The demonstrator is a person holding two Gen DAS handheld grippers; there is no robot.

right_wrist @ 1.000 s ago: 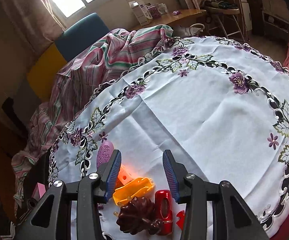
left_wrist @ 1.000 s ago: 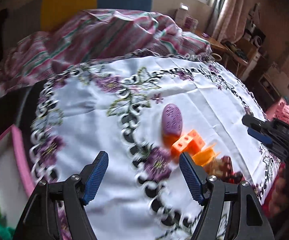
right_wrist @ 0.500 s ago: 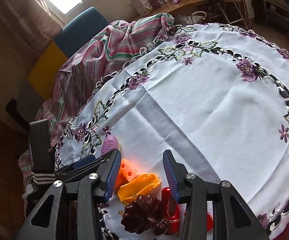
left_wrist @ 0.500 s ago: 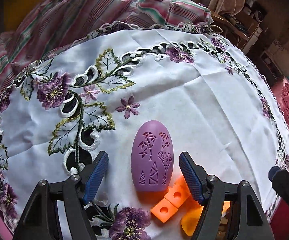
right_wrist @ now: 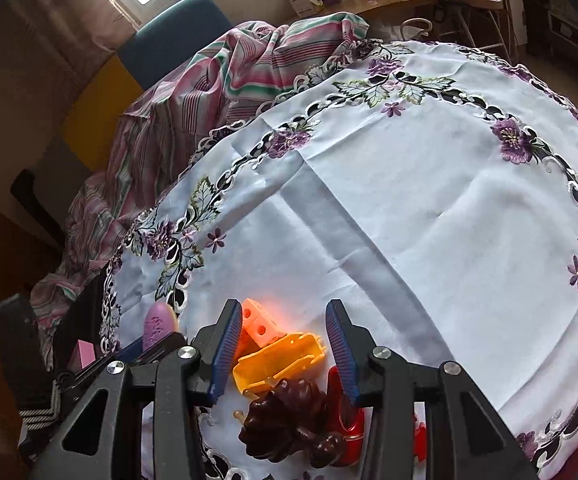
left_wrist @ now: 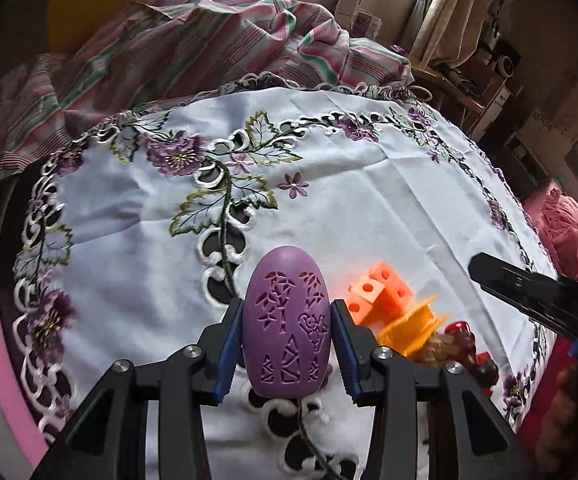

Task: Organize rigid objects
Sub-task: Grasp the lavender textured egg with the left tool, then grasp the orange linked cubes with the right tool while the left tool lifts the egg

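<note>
Lower centre: the left gripper (left_wrist: 287, 336), jaws just closed, clamps the purple egg (left_wrist: 287, 326); the right gripper (right_wrist: 285, 338) (jaws apart, empty) hangs over orange toys (right_wrist: 279, 354).

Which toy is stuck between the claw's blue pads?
The purple egg, the one with little shapes cut into it. The left claw squeezes it on both sides. The orange block, yellow toy and brown toy lie loose on the tablecloth.

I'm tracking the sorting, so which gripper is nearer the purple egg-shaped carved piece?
Left. The left gripper has just closed onto the purple egg-shaped carved piece; the right gripper hovers apart over the yellow plastic piece.
</note>
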